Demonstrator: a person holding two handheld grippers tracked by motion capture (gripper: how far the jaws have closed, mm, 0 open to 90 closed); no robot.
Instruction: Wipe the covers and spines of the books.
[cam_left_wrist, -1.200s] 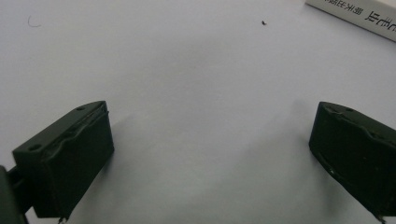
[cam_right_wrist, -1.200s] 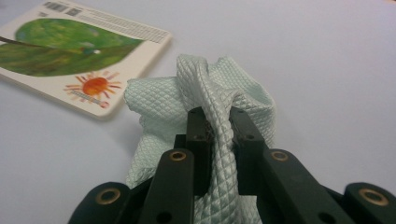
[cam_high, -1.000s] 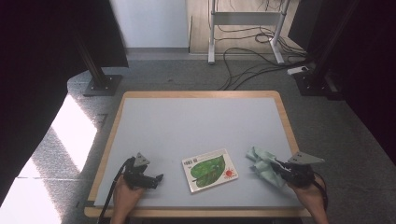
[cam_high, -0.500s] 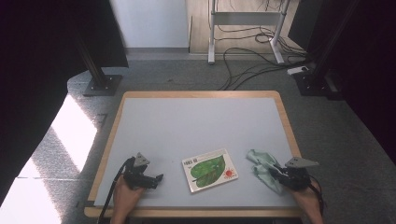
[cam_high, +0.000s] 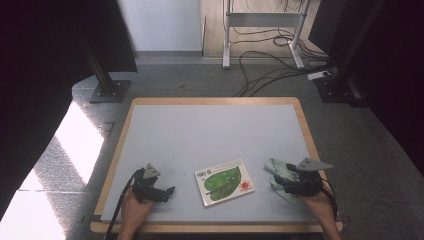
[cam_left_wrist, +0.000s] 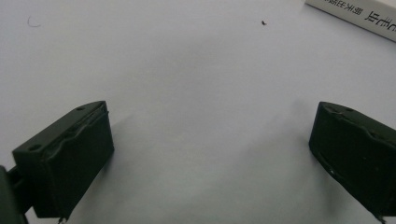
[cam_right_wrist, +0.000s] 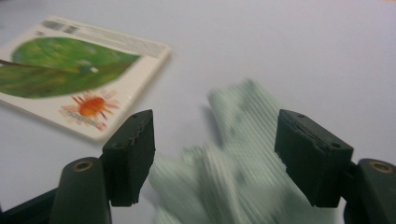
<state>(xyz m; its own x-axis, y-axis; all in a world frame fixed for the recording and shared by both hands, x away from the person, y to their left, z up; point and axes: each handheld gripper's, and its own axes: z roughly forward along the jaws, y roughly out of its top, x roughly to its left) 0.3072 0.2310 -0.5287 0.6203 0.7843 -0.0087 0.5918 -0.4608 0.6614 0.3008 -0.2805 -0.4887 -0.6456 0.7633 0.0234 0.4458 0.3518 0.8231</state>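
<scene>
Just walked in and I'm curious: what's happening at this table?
A person holds a gripper in each hand at a grey table. The right gripper has just been opening its jaws over a crumpled pale green cloth, which lies between them beside a leaf-covered book. The left gripper rests open on bare tabletop.

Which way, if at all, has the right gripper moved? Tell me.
Yes: the right gripper, jaws just opening over the green cloth, has shifted left toward the book.
</scene>
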